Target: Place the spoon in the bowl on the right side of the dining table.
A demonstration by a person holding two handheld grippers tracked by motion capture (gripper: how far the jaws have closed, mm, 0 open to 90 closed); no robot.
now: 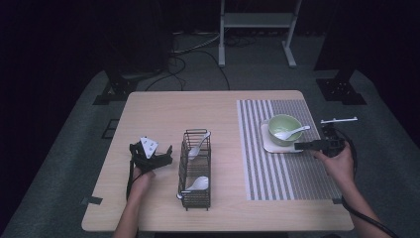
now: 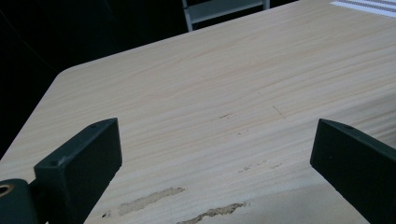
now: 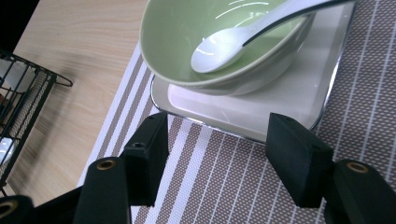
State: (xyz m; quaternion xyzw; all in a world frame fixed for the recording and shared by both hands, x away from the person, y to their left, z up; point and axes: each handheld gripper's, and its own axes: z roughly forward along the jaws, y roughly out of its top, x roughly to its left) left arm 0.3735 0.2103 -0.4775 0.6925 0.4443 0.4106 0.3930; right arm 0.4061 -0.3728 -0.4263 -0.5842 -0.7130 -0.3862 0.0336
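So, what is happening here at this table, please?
A person holds a gripper in each hand at a wooden table. The right gripper is open beside the white plate on the striped mat; nothing is between its fingers. On the plate stands a green bowl with a white spoon inside. The left gripper waits open over bare wood, beside a black wire rack that holds two more spoons.

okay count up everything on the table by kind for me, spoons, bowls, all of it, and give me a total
White spoons: 3, one in the green bowl, two in the wire rack
Green bowl: 1
Square white plate: 1
Black wire rack: 1
Striped placemat: 1
Total: 7
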